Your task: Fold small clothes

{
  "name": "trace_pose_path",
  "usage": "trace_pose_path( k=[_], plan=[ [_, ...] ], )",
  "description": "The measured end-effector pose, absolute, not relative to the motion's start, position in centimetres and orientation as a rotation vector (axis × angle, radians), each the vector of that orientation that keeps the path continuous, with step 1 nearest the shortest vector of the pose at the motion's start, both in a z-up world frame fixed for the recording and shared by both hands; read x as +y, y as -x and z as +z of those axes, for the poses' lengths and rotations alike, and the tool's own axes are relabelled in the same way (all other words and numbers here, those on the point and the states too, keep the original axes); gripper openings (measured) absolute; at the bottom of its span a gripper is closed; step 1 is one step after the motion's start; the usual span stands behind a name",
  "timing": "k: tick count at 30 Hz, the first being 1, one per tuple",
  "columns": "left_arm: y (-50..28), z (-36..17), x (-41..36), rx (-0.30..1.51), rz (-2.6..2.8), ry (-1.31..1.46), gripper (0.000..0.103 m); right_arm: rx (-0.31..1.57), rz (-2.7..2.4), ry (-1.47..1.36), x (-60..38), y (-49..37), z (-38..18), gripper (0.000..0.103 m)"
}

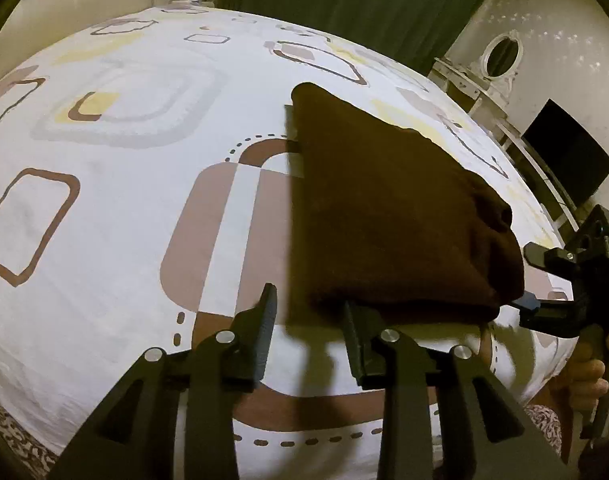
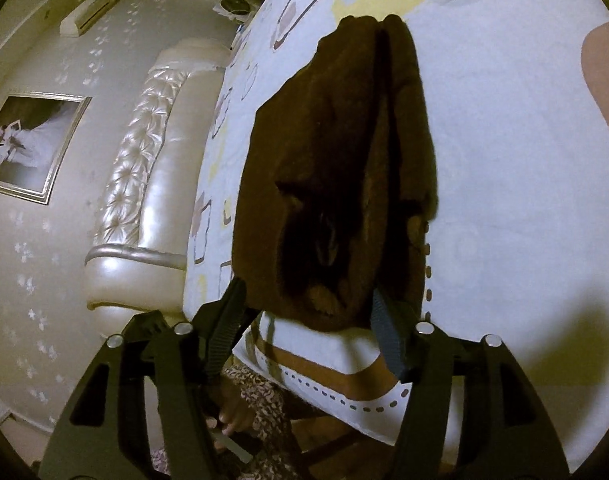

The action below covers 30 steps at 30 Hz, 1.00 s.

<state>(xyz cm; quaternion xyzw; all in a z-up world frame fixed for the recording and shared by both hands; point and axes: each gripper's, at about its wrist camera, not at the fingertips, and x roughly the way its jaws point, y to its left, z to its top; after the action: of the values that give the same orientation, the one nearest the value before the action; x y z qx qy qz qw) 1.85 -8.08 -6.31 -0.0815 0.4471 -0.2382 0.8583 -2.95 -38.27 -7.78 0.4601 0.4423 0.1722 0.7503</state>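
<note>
A big bed with a white patterned sheet fills the room. A folded brown cloth lies flat on it, near the edge. The left gripper and the right gripper both sit at the cloth's edge with fingers apart, not pinching it.

- The light was dim and yellowish, with a greenish cast in both views.
- The white bedsheet patterned with brown and yellow squares looked brightest, almost washed out in the right wrist view.
- The folded dark brown fleece garment was nearly featureless and threw a hard shadow leftwards.
- Fisheye bending curved the bed and darkened the corners.
- The near black fingers were slightly blurred.
</note>
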Motion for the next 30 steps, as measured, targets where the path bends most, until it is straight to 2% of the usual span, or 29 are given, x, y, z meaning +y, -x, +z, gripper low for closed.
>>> trace_pose_path(
  k=[2,3,6,13,17,18,20,24,26,27,28,30],
  plan=[
    [-1.9,-6.2,-8.1,0.935,-0.496,0.171,0.033,0.972,0.357,-0.984,-38.0,2.8,-7.6,0.044],
    [-2.0,-6.1,-8.2,0.93,-0.49,0.165,0.035,0.976,0.346,-0.965,-37.8,2.8,-7.4,0.034],
    [-2.5,-5.8,-8.3,0.917,-0.477,0.173,0.038,0.977,0.333,-0.934,-37.3,2.5,-7.1,0.021],
    [-3.4,-6.0,-6.8,0.917,-0.422,0.228,0.038,0.881,0.462,-1.024,-37.2,3.0,-6.3,0.009],
    [-3.7,-7.1,-6.2,0.957,-0.421,0.271,0.04,0.971,0.35,-1.059,-38.8,3.8,-10.5,0.007],
    [-3.5,-7.1,-6.6,0.95,-0.423,0.232,0.04,0.98,0.319,-1.077,-39.4,4.0,-11.6,0.003],
    [-3.2,-6.9,-7.2,0.936,-0.431,0.173,0.04,0.959,0.323,-1.143,-40.3,4.4,-12.8,0.003],
    [-3.0,-6.8,-7.0,0.948,-0.463,0.16,0.04,0.976,0.338,-1.09,-39.9,4.3,-11.7,0.007],
    [-2.7,-6.6,-6.3,0.965,-0.489,0.178,0.04,0.973,0.342,-1.05,-39.8,4.4,-10.4,0.023],
    [-2.6,-6.4,-6.0,0.971,-0.503,0.185,0.04,0.963,0.332,-1.026,-39.9,4.4,-9.7,0.035],
    [-2.4,-6.3,-5.6,0.975,-0.515,0.191,0.04,0.947,0.322,-0.999,-40.1,4.5,-8.9,0.041],
    [-2.0,-5.5,-4.8,0.966,-0.534,0.203,0.04,0.906,0.324,-0.974,-40.4,4.4,-7.5,0.046]
  ],
)
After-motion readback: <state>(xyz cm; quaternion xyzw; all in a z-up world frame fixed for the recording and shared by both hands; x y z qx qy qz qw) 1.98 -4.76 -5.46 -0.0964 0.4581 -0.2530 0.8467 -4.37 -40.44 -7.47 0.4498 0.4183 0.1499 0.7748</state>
